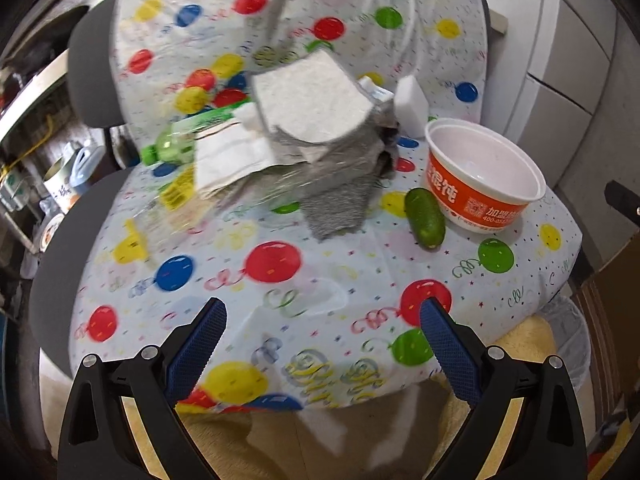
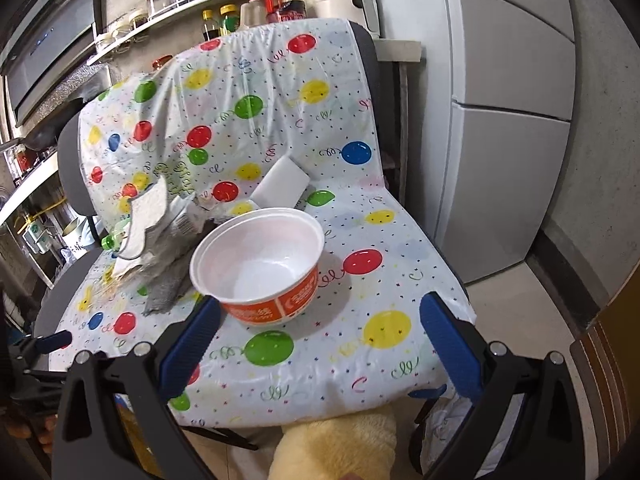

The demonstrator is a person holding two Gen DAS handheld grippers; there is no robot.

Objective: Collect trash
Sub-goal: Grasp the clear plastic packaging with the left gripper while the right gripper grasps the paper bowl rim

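Observation:
A chair draped in a balloon-print cloth (image 1: 280, 280) holds the trash. An orange and white paper bowl (image 1: 482, 176) stands empty at the right, with a small green cucumber (image 1: 425, 217) lying against it. A heap of grey and white cloths and paper (image 1: 312, 128) fills the middle, a green plastic bottle (image 1: 176, 144) lies at its left, and a white sponge block (image 1: 410, 106) leans behind. My left gripper (image 1: 323, 314) hangs open over the seat's front. My right gripper (image 2: 320, 312) is open just in front of the paper bowl (image 2: 260, 264); the white sponge block (image 2: 280, 186) sits beyond it.
A white fridge (image 2: 508, 120) stands to the right of the chair. A shelf of bottles and jars (image 2: 224, 4) runs along the back wall. A yellow fluffy fabric (image 2: 336, 444) lies below the seat's front edge, beside a bag-lined bin (image 1: 572, 344).

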